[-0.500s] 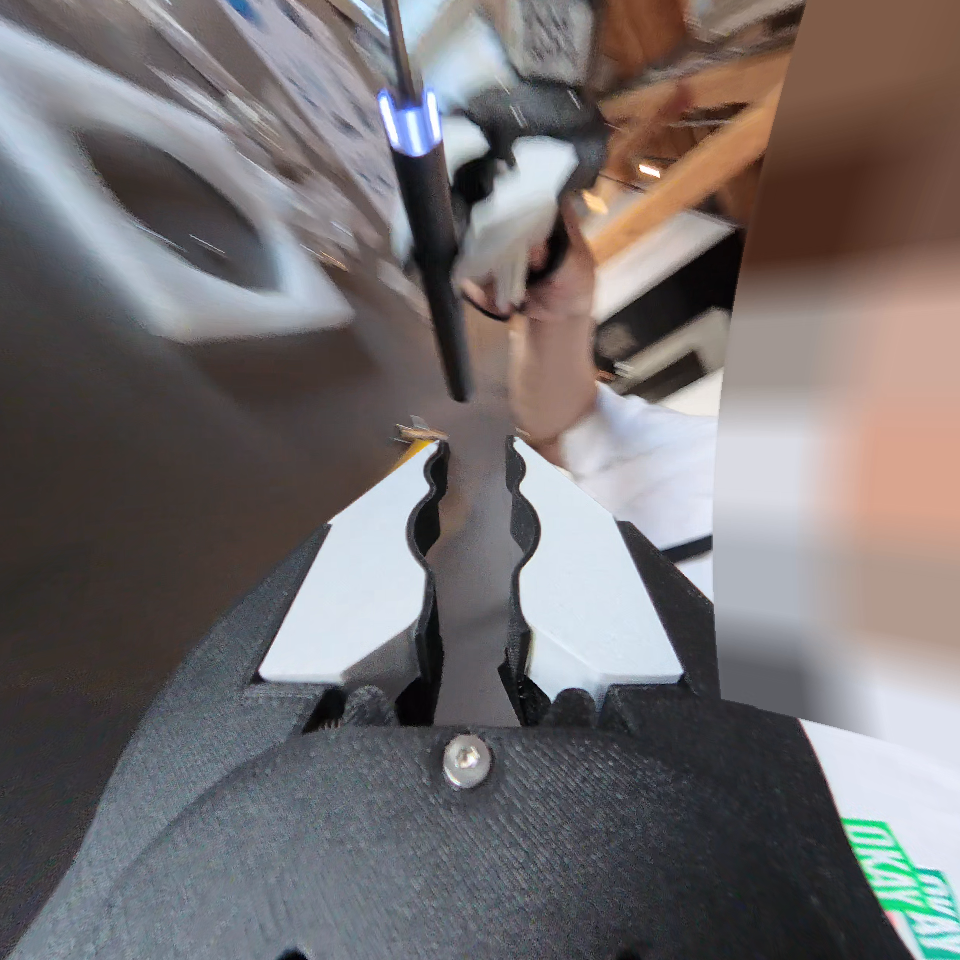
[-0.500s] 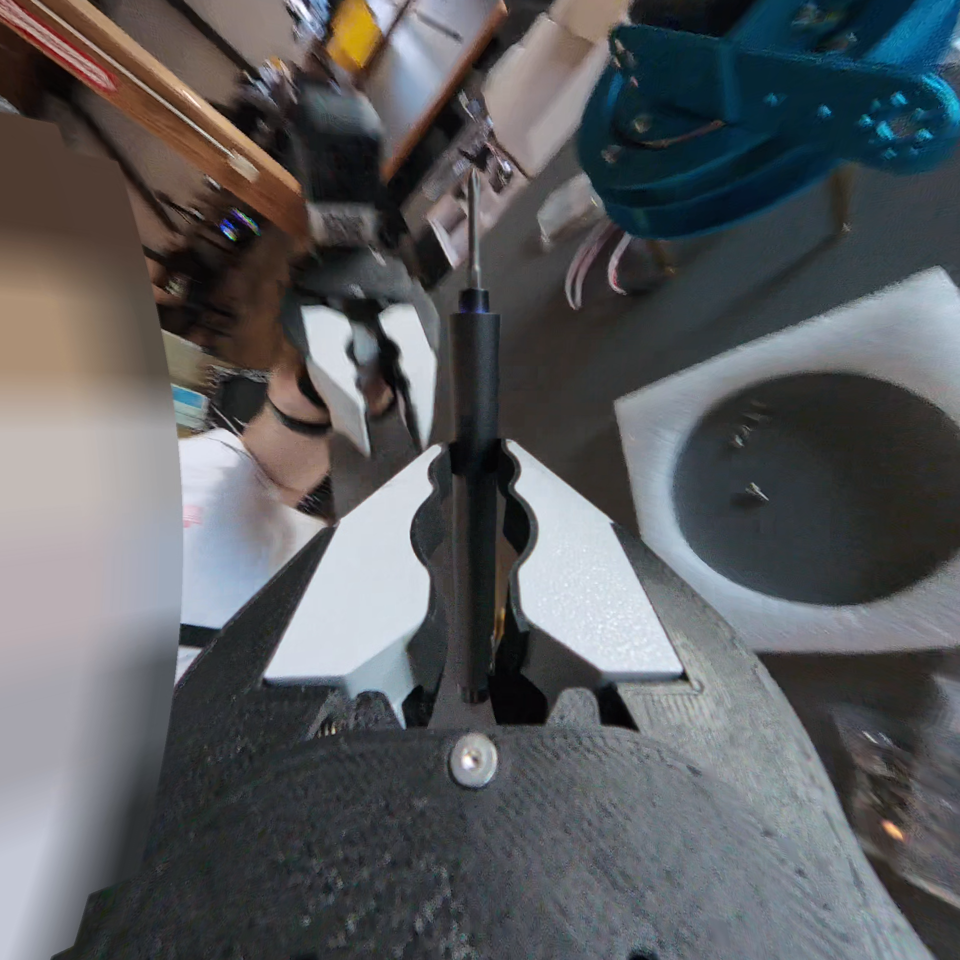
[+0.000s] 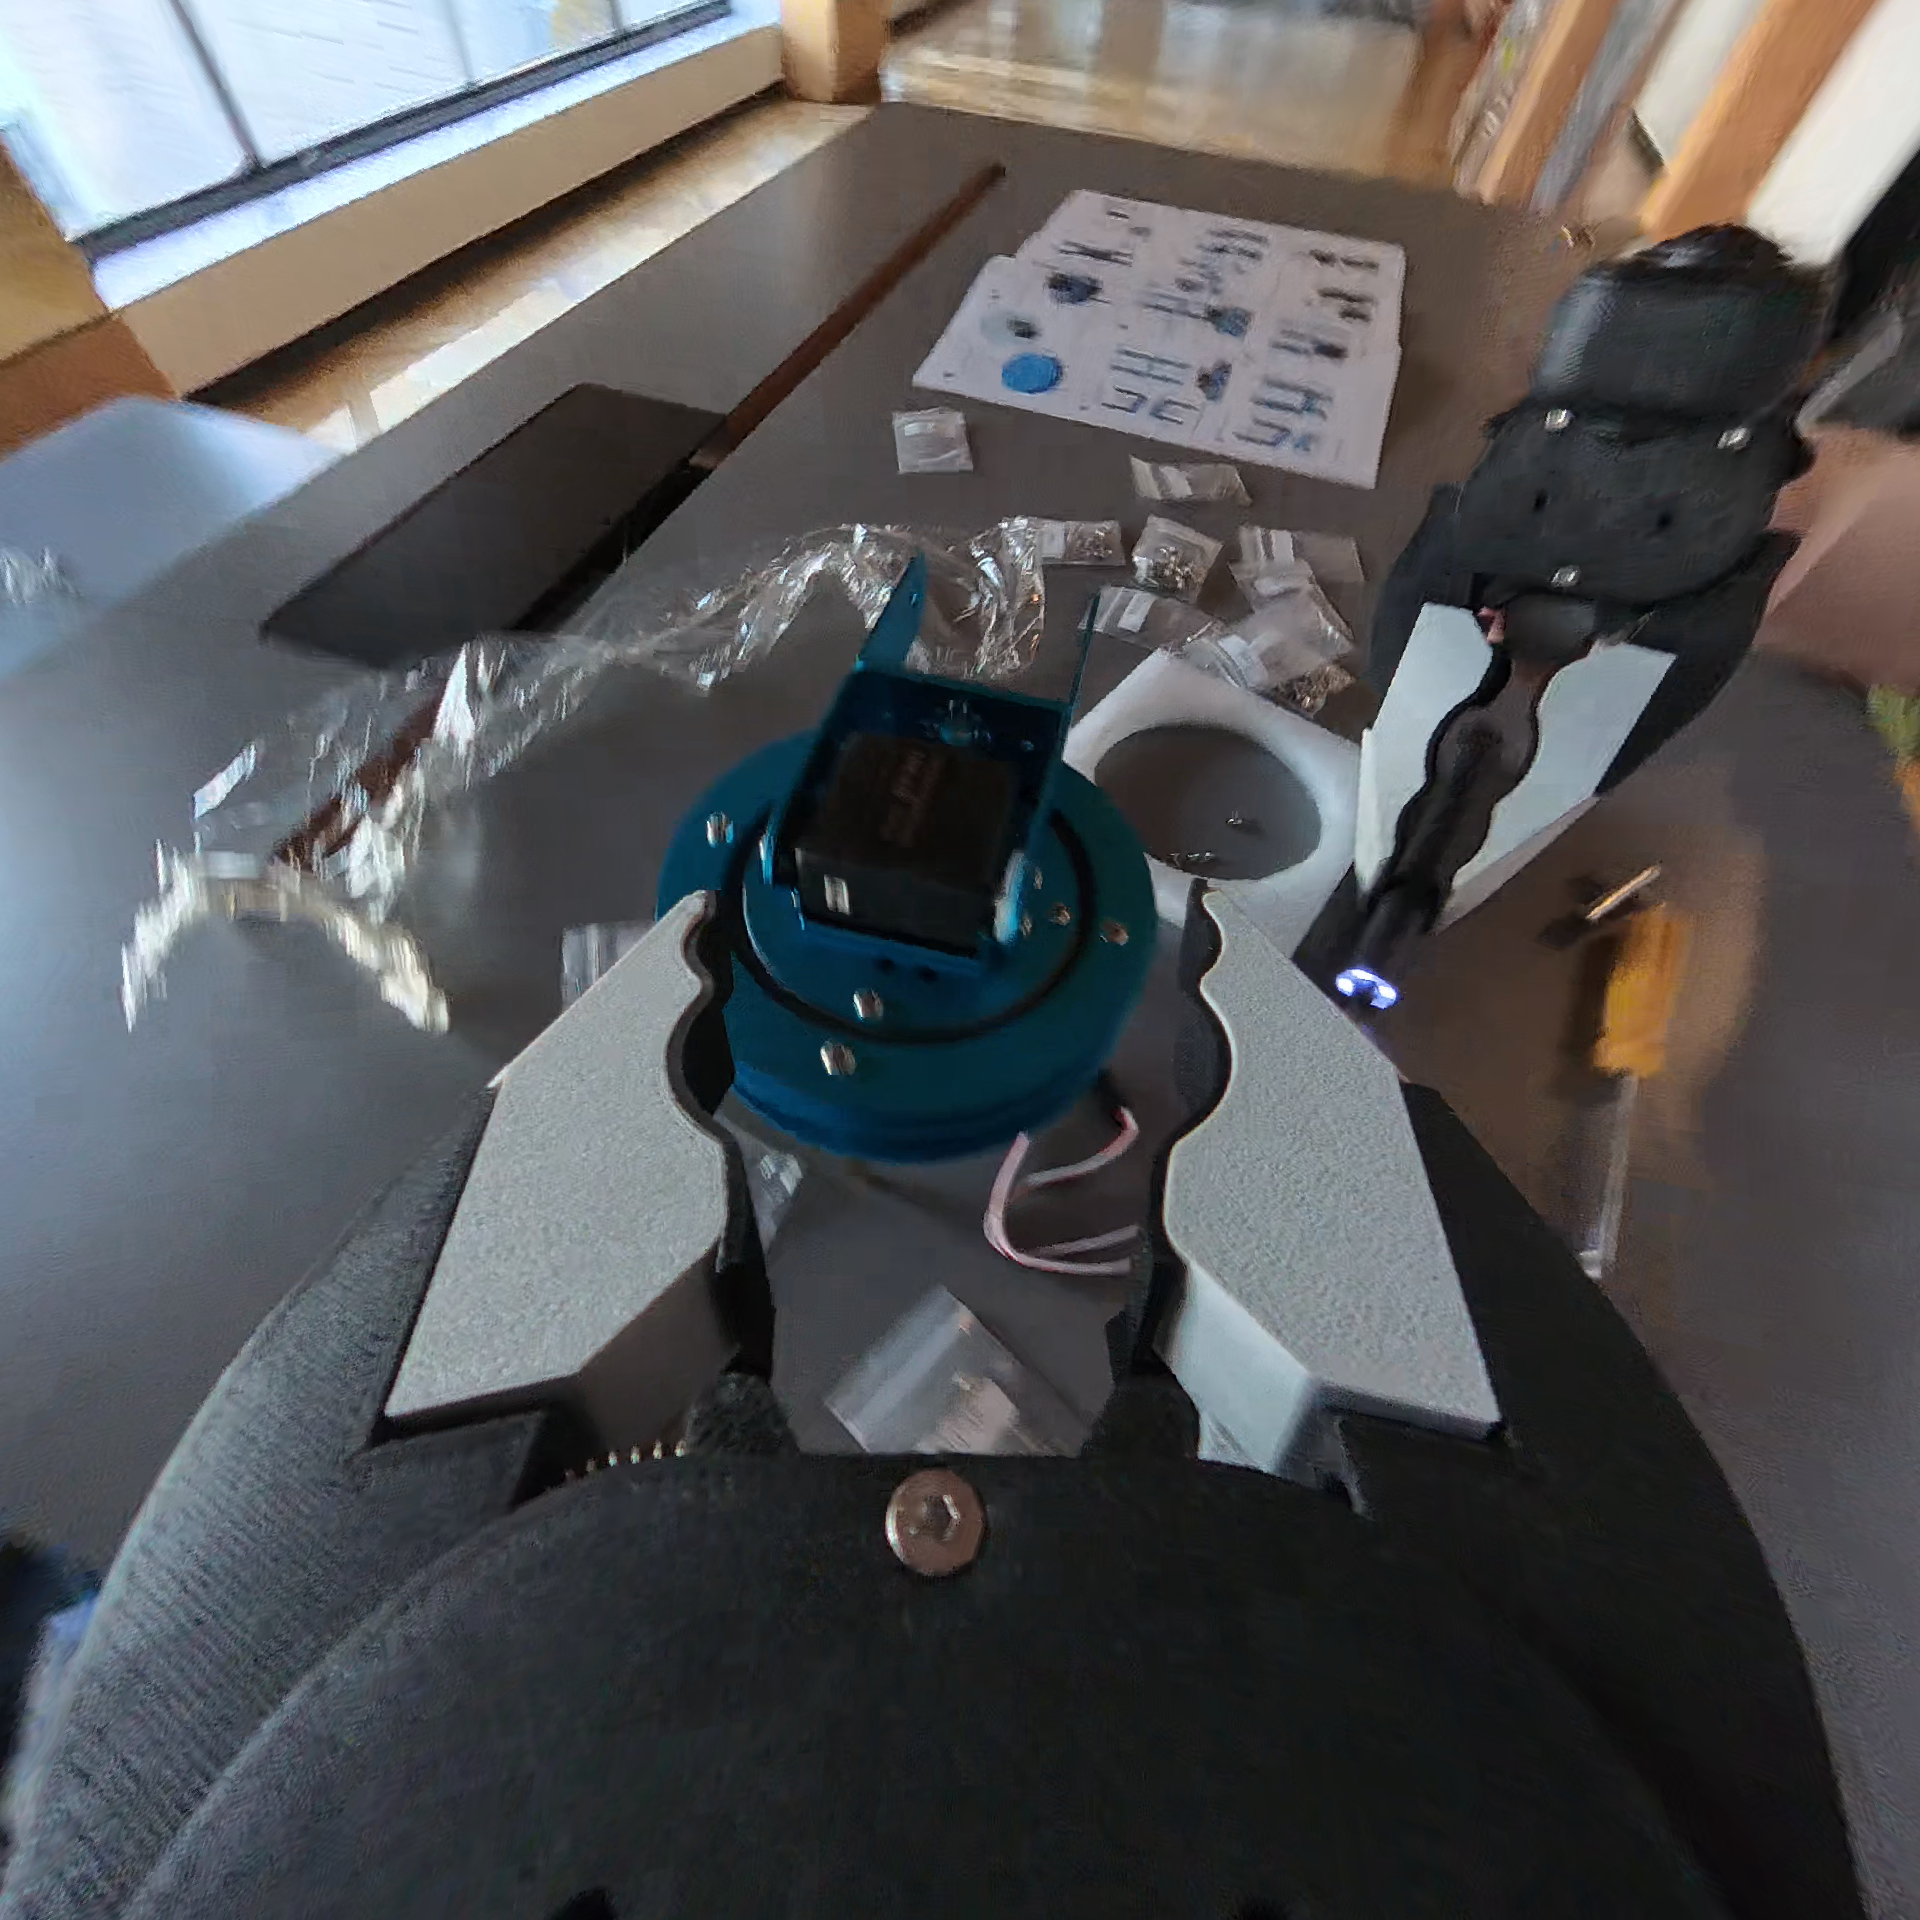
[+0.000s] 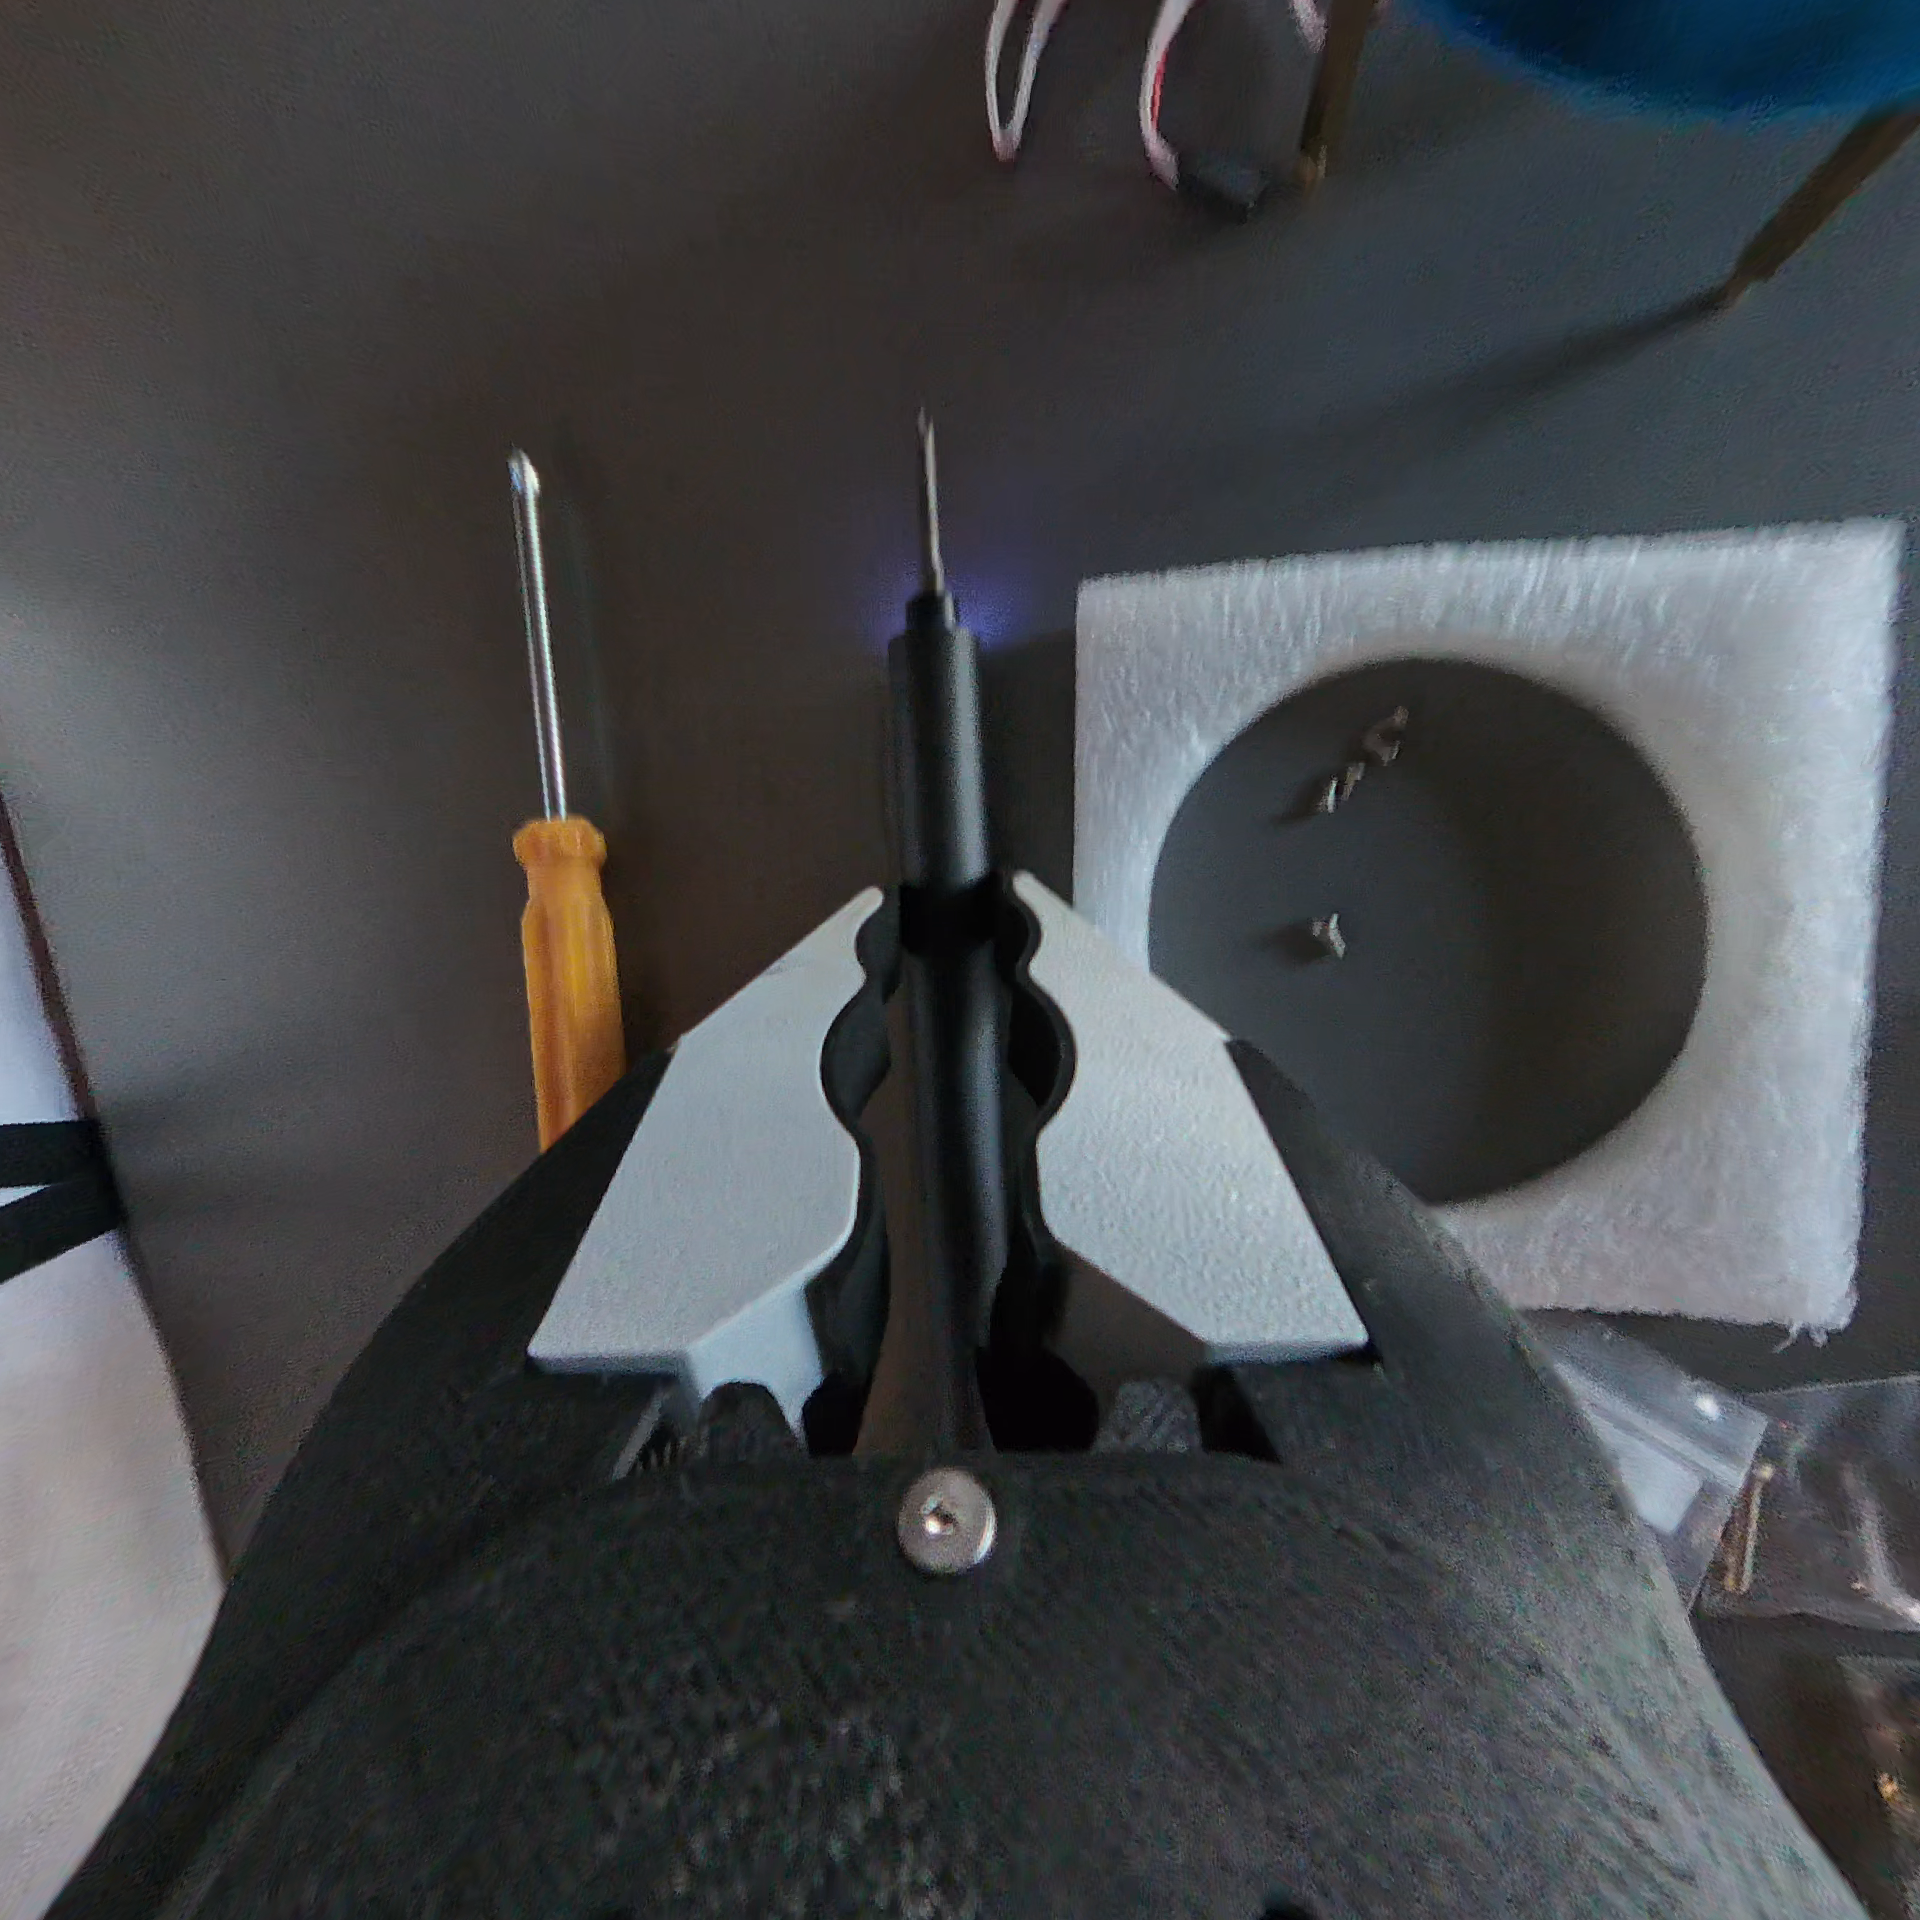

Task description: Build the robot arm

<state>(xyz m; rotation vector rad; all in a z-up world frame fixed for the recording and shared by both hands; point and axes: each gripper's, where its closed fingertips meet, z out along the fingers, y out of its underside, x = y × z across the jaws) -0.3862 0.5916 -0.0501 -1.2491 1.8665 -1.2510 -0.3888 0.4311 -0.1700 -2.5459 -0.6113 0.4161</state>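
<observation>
Where foam square (image 4: 1496,935) rings: 4 screws (image 4: 1351,758).

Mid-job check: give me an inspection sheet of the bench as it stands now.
Surface: dark grey table.
Job's things: blue round base carrying a black servo block; white foam square with small screws in its round cutout.
Clutter: crumpled clear wrap, small parts bags, printed sheets, orange-handled screwdriver.
Grippers: left gripper open, straddling the base; right gripper shut on black powered screwdriver, its light on.
Cables: pink-white wires beside the base.
Surroundings: windows, wooden floor.
</observation>
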